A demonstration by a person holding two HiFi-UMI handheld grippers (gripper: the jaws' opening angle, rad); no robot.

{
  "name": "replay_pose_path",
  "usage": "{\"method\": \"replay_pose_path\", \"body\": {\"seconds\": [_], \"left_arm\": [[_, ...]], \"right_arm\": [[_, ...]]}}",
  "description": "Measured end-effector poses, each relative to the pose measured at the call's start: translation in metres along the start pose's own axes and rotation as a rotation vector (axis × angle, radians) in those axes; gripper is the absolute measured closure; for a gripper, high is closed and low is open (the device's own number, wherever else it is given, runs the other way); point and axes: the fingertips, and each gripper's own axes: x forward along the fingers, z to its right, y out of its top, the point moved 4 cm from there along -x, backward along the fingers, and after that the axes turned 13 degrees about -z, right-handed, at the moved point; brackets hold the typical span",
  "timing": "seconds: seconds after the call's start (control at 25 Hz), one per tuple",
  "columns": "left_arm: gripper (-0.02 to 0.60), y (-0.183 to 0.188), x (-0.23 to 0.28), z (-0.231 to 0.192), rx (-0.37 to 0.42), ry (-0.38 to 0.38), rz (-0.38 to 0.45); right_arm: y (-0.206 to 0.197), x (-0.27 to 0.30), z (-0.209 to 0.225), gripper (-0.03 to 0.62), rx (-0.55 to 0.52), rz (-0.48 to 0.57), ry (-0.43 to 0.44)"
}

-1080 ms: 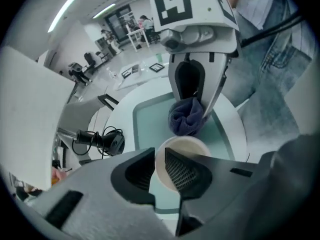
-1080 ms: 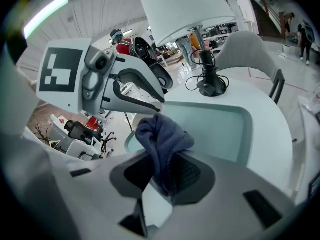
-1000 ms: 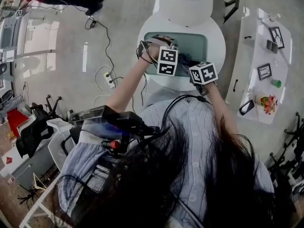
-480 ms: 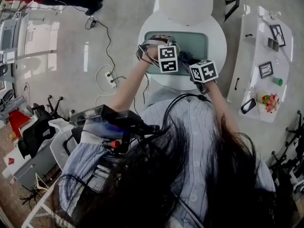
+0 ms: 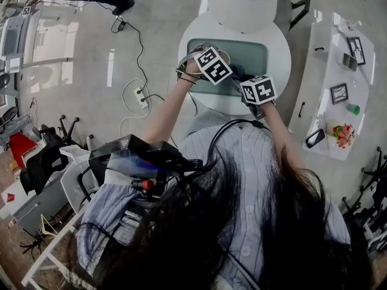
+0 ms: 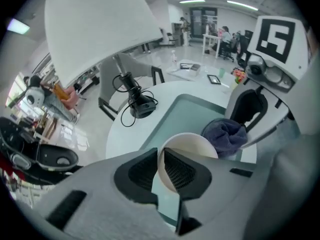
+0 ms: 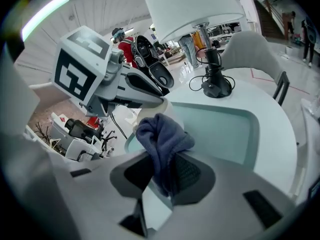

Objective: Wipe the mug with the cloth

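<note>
Mug, white, sits over the near end of the teal mat set into the round table. The left gripper pinches its wall, one jaw inside the mouth and one outside. At the mug's right rim a dark blue-grey cloth touches it. The cloth is bunched and clamped between the jaws of the right gripper, with its loose end hanging below them. In the head view the two grippers are close together over the near side of the table, left one farther in. A lamp with a white shade stands at the far edge, and its black base and coiled cable lie left of the mat. Well to the right is a white cabinet with picture frames on top.
</note>
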Motion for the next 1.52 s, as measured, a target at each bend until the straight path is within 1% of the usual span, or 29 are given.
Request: {"method": "replay_pose_path", "body": {"seconds": [0.12, 0.2, 0.4, 0.48, 0.76, 0.88, 1.08, 1.24, 1.4, 1.52], "left_arm": [[0.528, -0.005, -0.003, -0.006, -0.177, 0.005, -0.004], [0.528, -0.009, -0.004, -0.009, -0.281, 0.0, -0.007], [0.528, -0.021, -0.008, -0.012, -0.521, -0.056, -0.017], [0.528, -0.025, -0.009, -0.013, -0.604, -0.075, -0.021], [0.528, -0.04, -0.014, -0.009, -0.842, -0.107, -0.018], [0.528, -0.044, -0.013, -0.008, -0.92, -0.104, -0.015], [0.528, -0.048, -0.012, -0.005, -1.015, -0.097, -0.005], [0.528, -0.051, -0.01, -0.005, -1.065, -0.093, 0.0], [0.528, -0.055, -0.012, -0.002, -1.113, -0.108, 0.014], [0.528, -0.057, -0.014, 0.0, -1.132, -0.124, 0.023]], "right_arm": [[0.004, 0.0, -0.003, 0.496, 0.0, 0.005, -0.003], [0.007, 0.0, -0.003, 0.496, 0.002, 0.008, -0.004], [0.009, 0.001, -0.005, 0.496, -0.001, 0.011, 0.004], [0.01, 0.002, -0.006, 0.495, -0.003, 0.014, 0.008], [0.007, 0.003, -0.01, 0.496, -0.003, 0.01, 0.003], [0.006, 0.004, -0.011, 0.495, -0.008, 0.009, 0.005], [0.004, 0.005, -0.013, 0.496, -0.019, 0.008, 0.01], [0.005, 0.006, -0.016, 0.496, -0.036, 0.006, 0.013], [0.0, 0.005, -0.023, 0.496, -0.059, 0.0, 0.028], [-0.004, 0.005, -0.028, 0.496, -0.088, -0.005, 0.037]]}}
